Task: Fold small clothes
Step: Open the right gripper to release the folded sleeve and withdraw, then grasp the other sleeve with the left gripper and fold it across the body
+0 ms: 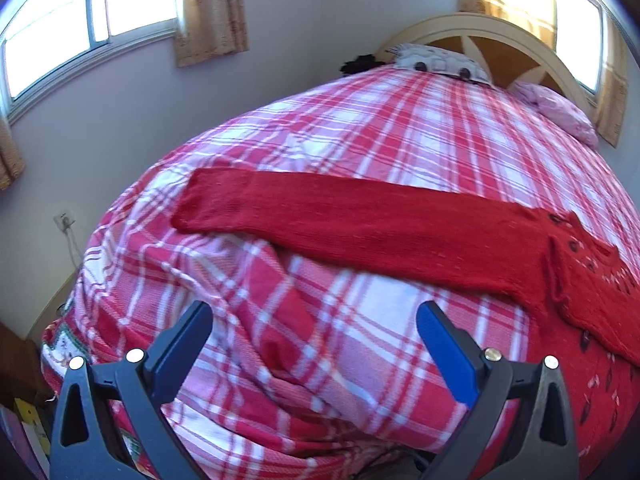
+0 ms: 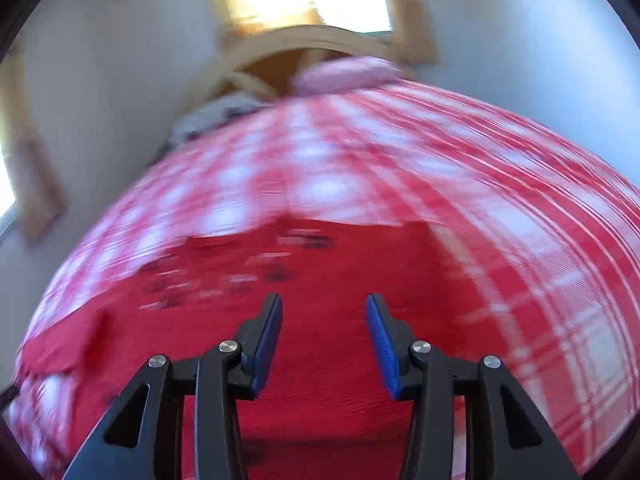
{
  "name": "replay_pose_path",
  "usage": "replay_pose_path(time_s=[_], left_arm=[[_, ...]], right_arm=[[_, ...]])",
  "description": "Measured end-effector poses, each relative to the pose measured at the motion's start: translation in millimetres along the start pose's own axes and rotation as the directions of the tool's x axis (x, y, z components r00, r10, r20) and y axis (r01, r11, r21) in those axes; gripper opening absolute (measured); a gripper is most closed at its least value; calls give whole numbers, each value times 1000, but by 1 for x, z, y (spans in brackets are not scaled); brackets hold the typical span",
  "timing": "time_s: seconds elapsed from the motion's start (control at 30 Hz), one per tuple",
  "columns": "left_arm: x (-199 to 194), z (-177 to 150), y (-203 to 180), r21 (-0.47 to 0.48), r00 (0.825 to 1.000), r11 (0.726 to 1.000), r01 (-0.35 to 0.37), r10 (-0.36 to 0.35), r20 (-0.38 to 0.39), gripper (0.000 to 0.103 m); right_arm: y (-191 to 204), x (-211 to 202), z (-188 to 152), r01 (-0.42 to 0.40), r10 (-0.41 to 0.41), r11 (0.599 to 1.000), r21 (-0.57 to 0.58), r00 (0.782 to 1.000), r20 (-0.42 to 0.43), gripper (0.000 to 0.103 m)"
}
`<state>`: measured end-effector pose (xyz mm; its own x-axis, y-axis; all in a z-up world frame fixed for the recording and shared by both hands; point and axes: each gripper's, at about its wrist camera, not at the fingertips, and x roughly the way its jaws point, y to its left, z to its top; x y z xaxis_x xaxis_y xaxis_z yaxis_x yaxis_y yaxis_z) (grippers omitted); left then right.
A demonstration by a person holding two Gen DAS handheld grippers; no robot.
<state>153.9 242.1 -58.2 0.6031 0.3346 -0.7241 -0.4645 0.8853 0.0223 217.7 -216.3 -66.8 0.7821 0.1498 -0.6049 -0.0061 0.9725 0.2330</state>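
A red knitted sweater [image 1: 380, 228] lies on the red-and-white plaid bedspread [image 1: 360, 128]. Its long sleeve stretches flat to the left, and its patterned body runs off the right edge. My left gripper [image 1: 314, 320] is wide open and empty above the bedspread, nearer than the sleeve and not touching it. In the blurred right wrist view, my right gripper [image 2: 324, 312] is open and empty just above the sweater's red body [image 2: 320, 280].
The bedspread bulges in a fold [image 1: 280, 320] between my left fingers. A cream headboard [image 1: 500, 36], a patterned pillow [image 1: 436, 60] and a pink pillow [image 1: 560, 108] stand at the far end. The wall with windows [image 1: 80, 12] runs on the left. A wall socket [image 1: 64, 220] sits low beside the bed.
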Motion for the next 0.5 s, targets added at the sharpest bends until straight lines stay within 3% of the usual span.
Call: replay_pose_path(time_s=[0.07, 0.17, 0.37, 0.47, 0.5], left_arm=[[6, 4, 11, -37, 1000, 999, -13, 12, -16, 103], [9, 8, 33, -109, 999, 994, -31, 29, -17, 103], [5, 21, 81, -206, 991, 971, -122, 131, 30, 103], [7, 24, 106, -271, 988, 953, -136, 151, 34, 103], [8, 25, 112, -291, 988, 947, -134, 149, 31, 103]], right_arm=[[38, 7, -6, -121, 118, 991, -60, 991, -56, 30], [97, 25, -19, -254, 235, 958, -135, 962, -142, 24], [172, 56, -43, -372, 327, 908, -191, 916, -231, 24], [194, 84, -63, -408, 331, 891, -200, 884, -330, 24], [195, 83, -66, -406, 330, 889, -211, 889, -316, 24]])
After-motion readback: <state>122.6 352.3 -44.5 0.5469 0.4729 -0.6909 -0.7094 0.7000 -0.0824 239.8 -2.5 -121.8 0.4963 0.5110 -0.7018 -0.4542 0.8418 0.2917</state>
